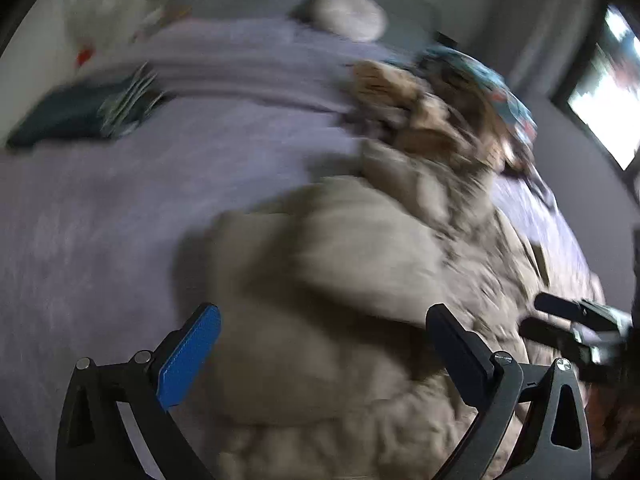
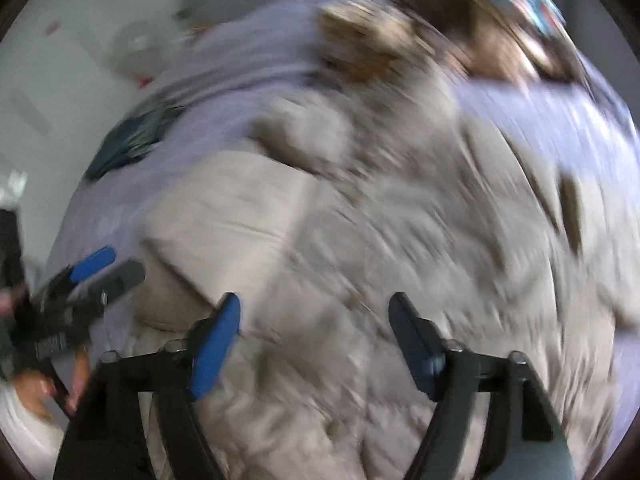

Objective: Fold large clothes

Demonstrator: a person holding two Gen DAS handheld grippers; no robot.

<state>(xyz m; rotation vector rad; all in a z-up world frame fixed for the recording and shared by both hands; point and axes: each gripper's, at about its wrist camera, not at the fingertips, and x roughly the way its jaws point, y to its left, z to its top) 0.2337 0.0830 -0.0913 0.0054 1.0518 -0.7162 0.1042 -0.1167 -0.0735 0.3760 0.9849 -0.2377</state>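
A large beige garment (image 1: 340,280) lies crumpled on a bed with a lilac sheet (image 1: 100,220); it also fills the right wrist view (image 2: 360,240). My left gripper (image 1: 324,320) is open and empty, hovering above the garment's near edge. My right gripper (image 2: 314,312) is open and empty above the garment's middle. The right gripper also shows at the right edge of the left wrist view (image 1: 532,316), and the left gripper at the left of the right wrist view (image 2: 120,264). Both views are blurred by motion.
A pile of brown and teal patterned clothes (image 1: 460,100) lies at the far right of the bed. A dark folded item (image 1: 80,116) lies at the far left. A pale pillow (image 1: 348,14) sits at the headboard. A window (image 1: 608,92) is at right.
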